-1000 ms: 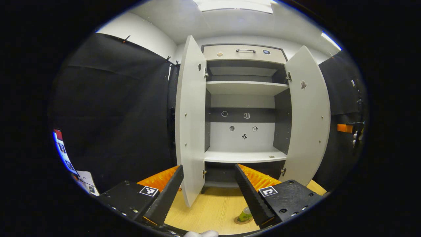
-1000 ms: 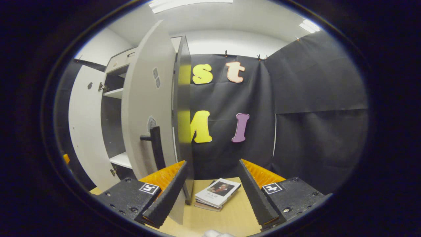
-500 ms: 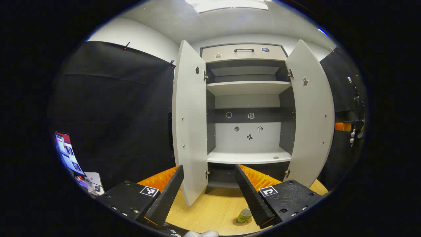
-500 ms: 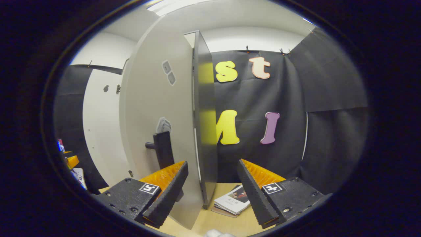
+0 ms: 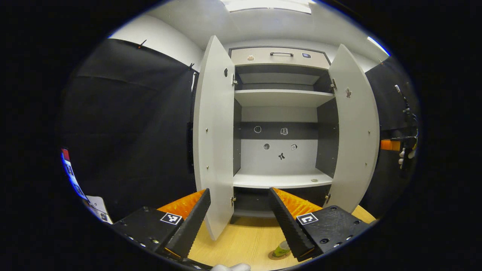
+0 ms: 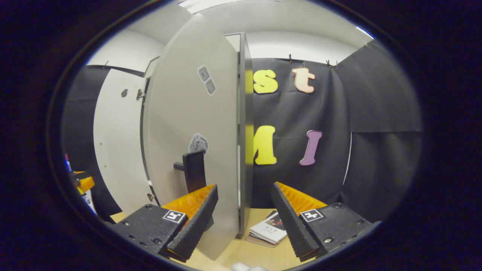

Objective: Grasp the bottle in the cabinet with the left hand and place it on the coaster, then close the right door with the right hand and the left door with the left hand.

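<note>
Bottle [image 5: 281, 248] lower right of left gripper view, half hidden behind a finger, coaster [image 5: 276, 256] partly covered, books [image 6: 268, 232] lower centre of right gripper view, partly behind a finger, stickers unreadable.

The wooden table [image 5: 244, 242] carries the cabinet [image 5: 280, 124], which stands toward its far edge. Near the front edge a round coaster [image 5: 276, 256] lies flat on the wood, with the bottle [image 5: 281, 248] standing on it. In the right gripper view a small stack of books [image 6: 268, 232] lies on the table beside the cabinet's right side.
</note>
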Demonstrator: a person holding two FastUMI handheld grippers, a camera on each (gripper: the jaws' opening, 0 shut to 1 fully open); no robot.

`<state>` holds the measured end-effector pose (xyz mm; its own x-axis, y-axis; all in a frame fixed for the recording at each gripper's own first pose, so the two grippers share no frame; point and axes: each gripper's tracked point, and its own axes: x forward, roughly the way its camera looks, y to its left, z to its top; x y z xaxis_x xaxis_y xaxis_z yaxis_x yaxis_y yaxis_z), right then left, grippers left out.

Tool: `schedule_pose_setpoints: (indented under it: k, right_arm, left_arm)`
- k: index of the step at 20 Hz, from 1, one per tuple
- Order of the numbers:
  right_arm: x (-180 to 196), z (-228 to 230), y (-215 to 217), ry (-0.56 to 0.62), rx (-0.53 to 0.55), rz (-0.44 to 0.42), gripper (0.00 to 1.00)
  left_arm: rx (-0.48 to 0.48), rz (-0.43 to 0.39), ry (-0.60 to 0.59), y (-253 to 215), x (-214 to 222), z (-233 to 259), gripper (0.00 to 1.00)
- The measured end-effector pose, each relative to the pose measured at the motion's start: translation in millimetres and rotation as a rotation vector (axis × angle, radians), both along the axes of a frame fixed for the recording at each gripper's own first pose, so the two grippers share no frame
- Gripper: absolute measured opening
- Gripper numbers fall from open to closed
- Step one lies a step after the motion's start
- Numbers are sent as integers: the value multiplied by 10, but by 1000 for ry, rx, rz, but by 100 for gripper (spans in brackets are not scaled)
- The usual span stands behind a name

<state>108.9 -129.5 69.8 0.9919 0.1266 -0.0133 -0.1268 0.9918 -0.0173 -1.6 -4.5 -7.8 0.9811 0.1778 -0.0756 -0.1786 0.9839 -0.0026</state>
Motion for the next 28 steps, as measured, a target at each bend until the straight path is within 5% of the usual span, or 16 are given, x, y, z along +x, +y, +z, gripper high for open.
schedule_pose_setpoints:
  k: [13,28]
  right_arm:
    - [209,-67,1292,-5,-43,64,96]
    - [-408,-361,1643,33,-41,37,96]
  left_arm:
    - [-3,-10,-9,565,-74,-24,94]
    - [1,-60,-34,1020,18,6,94]
